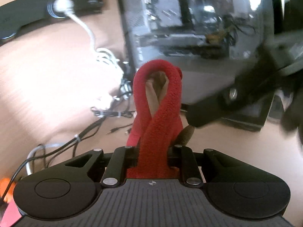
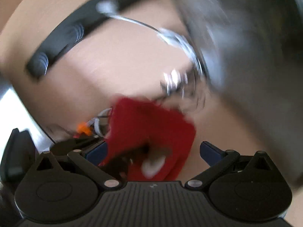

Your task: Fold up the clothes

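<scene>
Fuzzy red cloth (image 1: 157, 113) bunched in a twisted loop, left gripper (image 1: 153, 151) clamped on it; right gripper (image 2: 153, 151) spread wide, blurry.

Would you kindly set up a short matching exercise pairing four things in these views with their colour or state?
Things:
1. left gripper
2. right gripper
3. fleece cloth
4. power strip

States:
A. black, lying on the table with a white plug in it
B. red, looped upward
C. jaws spread wide
D. jaws clamped on the cloth

Pairs: 1-D, 2-C, 3-B, 4-A
</scene>
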A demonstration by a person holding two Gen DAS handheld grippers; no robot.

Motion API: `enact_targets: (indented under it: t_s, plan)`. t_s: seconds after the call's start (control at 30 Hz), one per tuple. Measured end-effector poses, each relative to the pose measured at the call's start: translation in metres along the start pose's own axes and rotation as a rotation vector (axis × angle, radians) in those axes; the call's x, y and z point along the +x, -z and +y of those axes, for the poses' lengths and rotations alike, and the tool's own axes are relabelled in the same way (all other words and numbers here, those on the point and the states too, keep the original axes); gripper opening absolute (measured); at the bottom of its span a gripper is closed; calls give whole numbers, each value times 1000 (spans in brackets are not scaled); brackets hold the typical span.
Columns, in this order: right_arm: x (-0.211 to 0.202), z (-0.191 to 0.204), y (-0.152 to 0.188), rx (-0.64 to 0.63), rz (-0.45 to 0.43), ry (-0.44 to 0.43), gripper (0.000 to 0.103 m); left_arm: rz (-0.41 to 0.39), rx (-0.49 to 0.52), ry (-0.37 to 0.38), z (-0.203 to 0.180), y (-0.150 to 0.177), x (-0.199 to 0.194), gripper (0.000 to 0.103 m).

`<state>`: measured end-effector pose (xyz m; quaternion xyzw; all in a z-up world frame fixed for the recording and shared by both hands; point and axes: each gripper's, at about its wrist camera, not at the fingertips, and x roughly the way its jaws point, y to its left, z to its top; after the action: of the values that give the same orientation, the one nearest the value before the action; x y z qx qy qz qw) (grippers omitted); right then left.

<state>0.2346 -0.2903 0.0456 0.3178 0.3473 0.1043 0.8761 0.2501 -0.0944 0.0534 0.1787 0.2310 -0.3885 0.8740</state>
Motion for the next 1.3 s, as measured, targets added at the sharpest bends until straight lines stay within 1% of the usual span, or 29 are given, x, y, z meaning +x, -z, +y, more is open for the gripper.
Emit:
enact_targets:
  t_s: [0.07, 0.1, 0.13, 0.2, 0.23, 0.3, 0.37, 0.4, 0.47, 0.5, 0.53, 0.57, 0.6, 0.63, 0.67, 0.7, 0.73, 0.8, 0.83, 0.9, 0.97, 1.03, 1.1, 1.17, 1.23, 1.3]
  plan:
    - [11, -19, 9, 150, 24, -83, 103, -13, -53, -33, 6, 0, -22, 20]
    - [17, -23, 11, 187, 39, -115, 103, -19, -79, -50, 9, -1, -33, 20]
    - [26, -25, 13, 213, 61, -144, 103, -28, -109, -74, 12, 0, -46, 20]
    - [42, -18, 14, 204, 114, -175, 103, -58, -180, -149, 19, 4, -81, 20]
    - [47, -11, 13, 169, 134, -185, 103, -71, -219, -190, 23, 8, -98, 20]
    - [52, 8, 8, 60, 149, -205, 103, -88, -309, -290, 32, 23, -132, 20]
    - [52, 31, 5, -88, 142, -206, 103, -78, -429, -404, 39, 52, -164, 21]
    - [52, 41, 5, -162, 140, -200, 103, -54, -509, -444, 43, 72, -175, 23]
    - [57, 59, 8, -299, 153, -178, 103, -1, -668, -518, 51, 113, -196, 33]
    - [62, 66, 13, -368, 171, -165, 103, 36, -749, -544, 54, 135, -203, 35]
    - [68, 73, 19, -436, 190, -151, 103, 66, -818, -566, 56, 154, -211, 45]
    - [73, 78, 26, -488, 207, -139, 103, 81, -863, -583, 56, 168, -220, 51]
    - [78, 82, 34, -524, 227, -130, 103, 96, -908, -599, 56, 182, -230, 53]
    - [84, 85, 41, -547, 250, -125, 103, 103, -945, -595, 57, 193, -236, 64]
    - [91, 86, 48, -553, 273, -121, 103, 96, -966, -549, 61, 198, -236, 85]
    - [98, 86, 54, -538, 295, -119, 103, 89, -987, -503, 64, 203, -235, 95]
    - [106, 86, 60, -516, 319, -117, 103, 81, -1007, -457, 68, 208, -235, 97]
    - [124, 84, 73, -458, 367, -108, 103, 66, -1047, -364, 75, 218, -235, 97]
    - [129, 84, 78, -438, 380, -105, 103, 71, -1053, -327, 77, 222, -232, 97]
    - [132, 83, 83, -426, 386, -112, 103, 118, -989, -297, 75, 218, -210, 97]
    - [129, 78, 85, -436, 393, -106, 103, 140, -914, -266, 66, 205, -186, 97]
    - [125, 70, 86, -449, 407, -95, 103, 159, -835, -255, 54, 188, -166, 97]
    - [118, 57, 89, -464, 411, -67, 103, 178, -731, -248, 39, 166, -142, 97]
    - [112, 43, 85, -473, 378, -19, 103, 202, -639, -245, 27, 149, -126, 97]
    - [105, 27, 73, -448, 367, 6, 103, 224, -547, -253, 15, 133, -113, 97]
    - [97, 11, 59, -420, 364, 21, 103, 242, -450, -320, 6, 116, -117, 97]
